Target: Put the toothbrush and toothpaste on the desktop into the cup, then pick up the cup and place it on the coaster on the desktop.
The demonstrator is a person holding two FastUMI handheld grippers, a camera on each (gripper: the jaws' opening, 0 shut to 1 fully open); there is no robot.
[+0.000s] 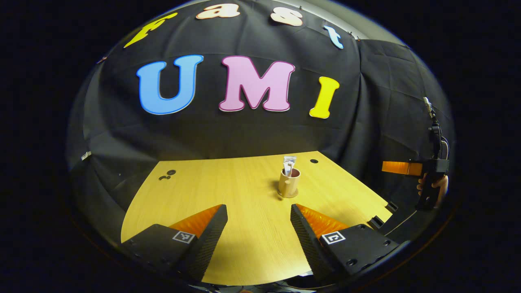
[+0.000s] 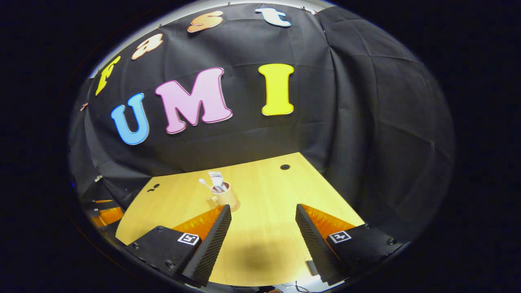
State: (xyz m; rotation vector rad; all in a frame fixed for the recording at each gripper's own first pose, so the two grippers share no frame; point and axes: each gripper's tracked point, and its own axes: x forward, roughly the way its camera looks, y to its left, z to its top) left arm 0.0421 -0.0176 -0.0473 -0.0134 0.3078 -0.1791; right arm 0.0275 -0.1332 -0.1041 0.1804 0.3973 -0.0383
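A tan cup (image 1: 289,183) stands upright on a coaster (image 1: 287,194) on the wooden worktop (image 1: 244,244), holding the toothpaste (image 1: 289,164) and toothbrush (image 2: 204,184), so the task looks finished. Both the left gripper (image 1: 258,228) and right gripper (image 2: 262,232) hover near the cup, jaws spread and empty.

Looks like a recording booth in a lab, not anyone's actual bathroom. Black cloth (image 1: 252,130) hangs as the wall on all sides, creased and pinned up, and there's just one bare wood-grain table (image 2: 260,236) with a cable hole (image 2: 285,167) near the back. Off at the side there's some rig hardware with a cable (image 1: 435,134).
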